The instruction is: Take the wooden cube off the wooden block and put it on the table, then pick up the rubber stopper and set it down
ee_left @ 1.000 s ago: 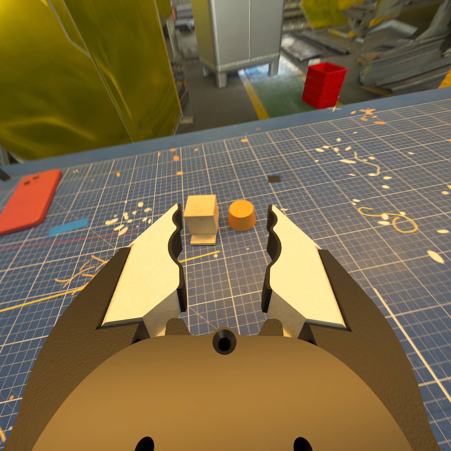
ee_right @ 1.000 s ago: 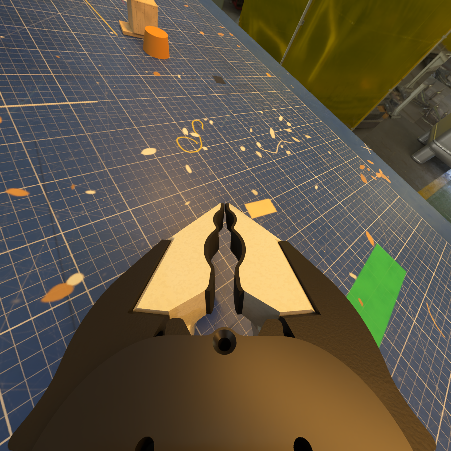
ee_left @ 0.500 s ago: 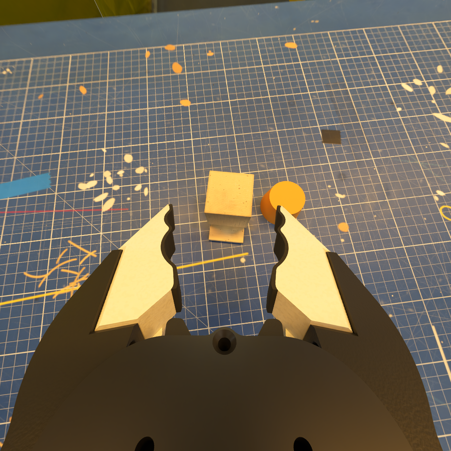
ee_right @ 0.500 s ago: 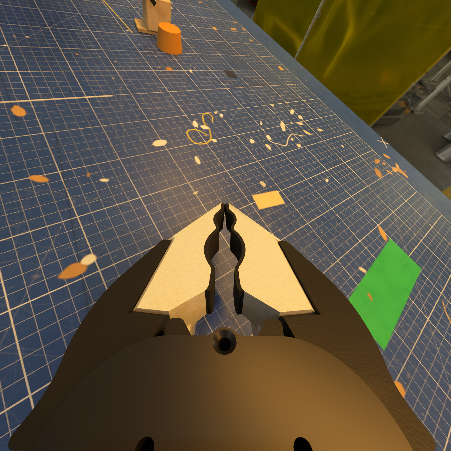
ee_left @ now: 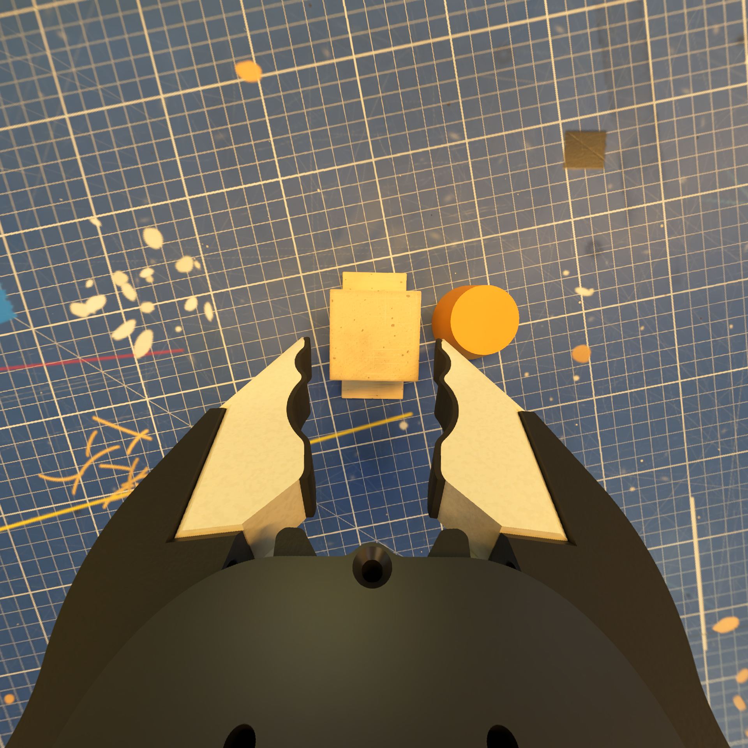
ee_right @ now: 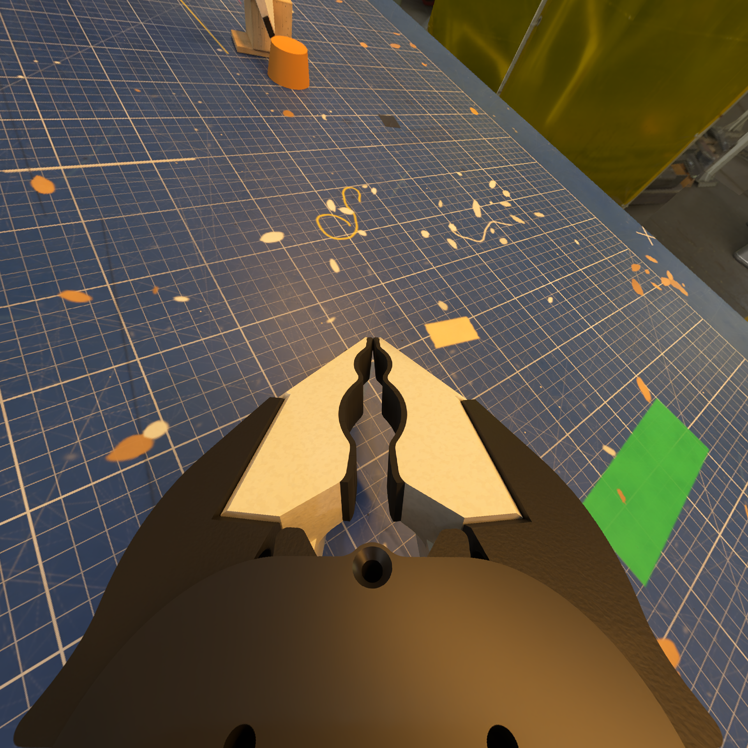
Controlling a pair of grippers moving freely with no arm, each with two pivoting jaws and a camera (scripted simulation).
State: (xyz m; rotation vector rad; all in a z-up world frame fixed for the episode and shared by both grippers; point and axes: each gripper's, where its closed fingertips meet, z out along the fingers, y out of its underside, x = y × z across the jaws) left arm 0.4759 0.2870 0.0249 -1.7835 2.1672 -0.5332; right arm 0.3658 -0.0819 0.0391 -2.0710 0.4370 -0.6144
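In the left wrist view a pale wooden cube (ee_left: 374, 335) sits on a flat wooden block (ee_left: 372, 390) whose ends stick out in front of and behind it. An orange rubber stopper (ee_left: 481, 319) stands on the mat just right of the cube. My left gripper (ee_left: 372, 344) is open and empty, looking straight down, one fingertip on each side of the cube above its near half. My right gripper (ee_right: 372, 340) is shut and empty, low over the mat, far from the stopper (ee_right: 288, 62) and the block (ee_right: 247, 42).
The table is a blue grid cutting mat (ee_right: 162, 243) with paint spots. A dark square patch (ee_left: 585, 149) lies beyond the stopper. A yellow patch (ee_right: 451, 332) and a green patch (ee_right: 647, 485) lie near my right gripper. The table edge (ee_right: 607, 194) and yellow curtains (ee_right: 607, 81) are at right.
My left gripper has moved forward and tipped down until it looks straight down on the cube, still open. My right gripper stays shut and has shifted slightly.
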